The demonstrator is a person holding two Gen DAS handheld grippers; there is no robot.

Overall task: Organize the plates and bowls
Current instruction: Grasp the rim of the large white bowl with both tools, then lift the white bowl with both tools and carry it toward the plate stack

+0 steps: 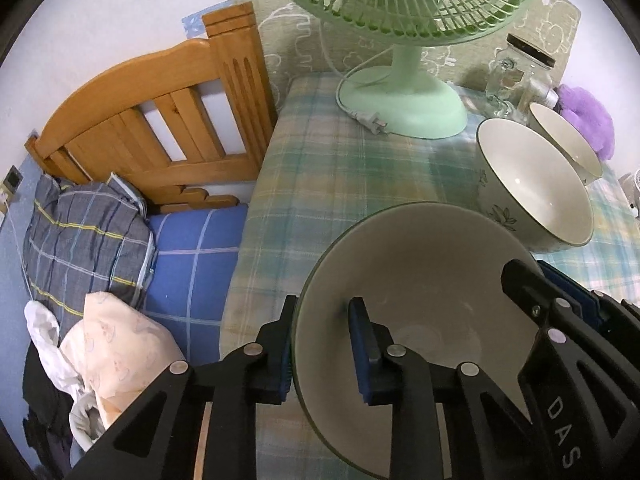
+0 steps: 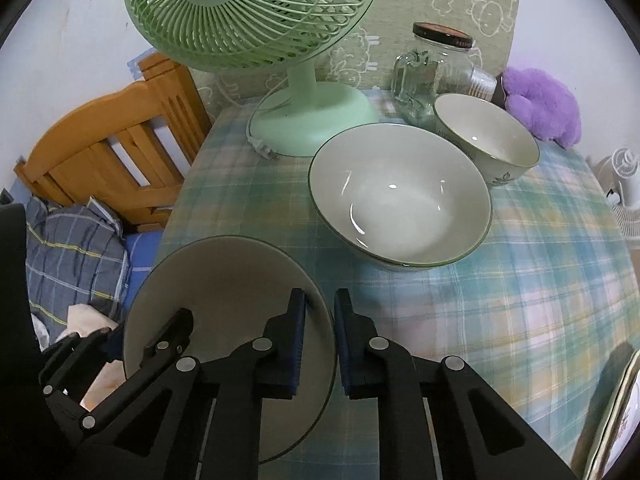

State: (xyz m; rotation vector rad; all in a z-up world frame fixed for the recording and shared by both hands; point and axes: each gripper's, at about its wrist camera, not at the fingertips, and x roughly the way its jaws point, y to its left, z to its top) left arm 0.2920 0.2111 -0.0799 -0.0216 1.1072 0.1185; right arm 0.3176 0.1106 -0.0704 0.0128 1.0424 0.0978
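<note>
Both grippers tilt steeply down over one wide, shallow bowl of smooth pale glazed ceramic with a thin dark rim, which sits at the tabletop's near left corner, beside the bed. The left gripper pinches the bowl's left rim, one blue-padded finger outside the wall and one inside. The right gripper pinches the opposite rim the same way, its matte black linkage arms angled in from the near edge. Toward the middle of the checked cloth stands a deeper round bowl, glossy inside, and just behind it, near the far edge, a smaller bowl with a leaf pattern outside. At the far edge stand a green plastic fan with a ribbed cage and a clear glass jar.
</note>
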